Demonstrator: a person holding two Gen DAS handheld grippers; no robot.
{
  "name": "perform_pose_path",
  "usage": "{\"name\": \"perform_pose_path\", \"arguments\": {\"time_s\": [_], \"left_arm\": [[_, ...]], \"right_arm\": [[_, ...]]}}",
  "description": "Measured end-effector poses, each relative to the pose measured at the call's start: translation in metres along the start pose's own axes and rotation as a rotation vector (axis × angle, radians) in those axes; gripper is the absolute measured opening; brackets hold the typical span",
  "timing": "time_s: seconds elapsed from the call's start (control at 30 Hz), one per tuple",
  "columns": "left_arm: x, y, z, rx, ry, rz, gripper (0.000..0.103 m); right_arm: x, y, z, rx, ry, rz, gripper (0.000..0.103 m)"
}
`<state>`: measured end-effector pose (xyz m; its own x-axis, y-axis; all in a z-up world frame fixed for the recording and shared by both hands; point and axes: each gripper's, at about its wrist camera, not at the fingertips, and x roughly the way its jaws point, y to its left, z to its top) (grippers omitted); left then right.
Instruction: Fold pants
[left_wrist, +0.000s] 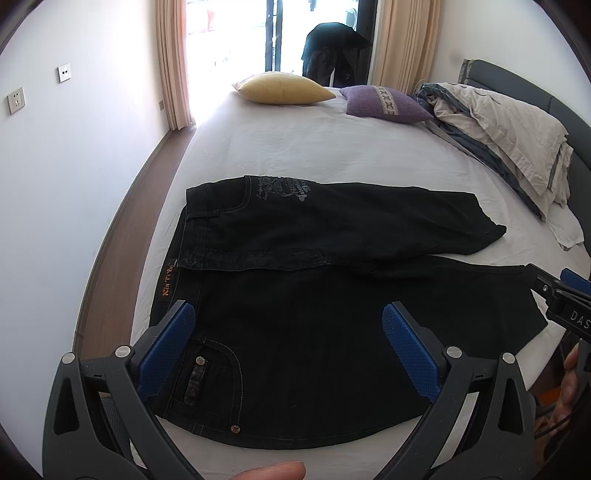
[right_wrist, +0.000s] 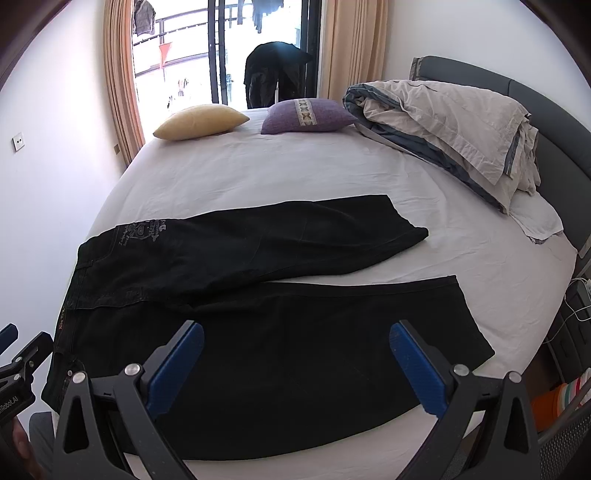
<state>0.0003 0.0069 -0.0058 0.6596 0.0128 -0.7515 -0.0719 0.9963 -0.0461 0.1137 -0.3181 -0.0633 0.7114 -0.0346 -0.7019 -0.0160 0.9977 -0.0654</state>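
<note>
Bedroom, white-sheeted bed (right_wrist: 295, 173) serving as work surface. Hovering left gripper (left_wrist: 288, 347) over waistband end, jaws spread wide, holding nothing. Hovering right gripper (right_wrist: 295, 360) over near leg, jaws likewise apart, empty. Lying flat beyond: black jeans (right_wrist: 258, 332), legs splayed, far leg angling away toward pillows. Judging first fold not yet begun. Needing next: pinching near waistband and near hem, carrying near leg over far one.
</note>
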Motion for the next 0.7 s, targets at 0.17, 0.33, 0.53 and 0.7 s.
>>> {"name": "perform_pose_path", "arguments": {"time_s": [0.17,0.33,0.53,0.7], "left_arm": [[0.0002,0.0000,0.0002,0.000,0.000,0.000,0.103],[0.0004,0.0001,0.0004,0.000,0.001,-0.001,0.103],[0.0005,0.0005,0.0005,-0.001,0.003,-0.001,0.103],[-0.0001,0.0016,-0.0004,0.000,0.002,-0.001,0.103]], "right_arm": [[-0.0006,0.0003,-0.0011,-0.005,-0.001,0.004,0.103],[-0.0006,0.0009,-0.0009,-0.005,0.000,0.003,0.103],[-0.0005,0.0021,-0.0007,-0.006,0.001,0.004,0.103],[-0.0005,0.0033,-0.0006,-0.006,0.002,0.005,0.103]]}}
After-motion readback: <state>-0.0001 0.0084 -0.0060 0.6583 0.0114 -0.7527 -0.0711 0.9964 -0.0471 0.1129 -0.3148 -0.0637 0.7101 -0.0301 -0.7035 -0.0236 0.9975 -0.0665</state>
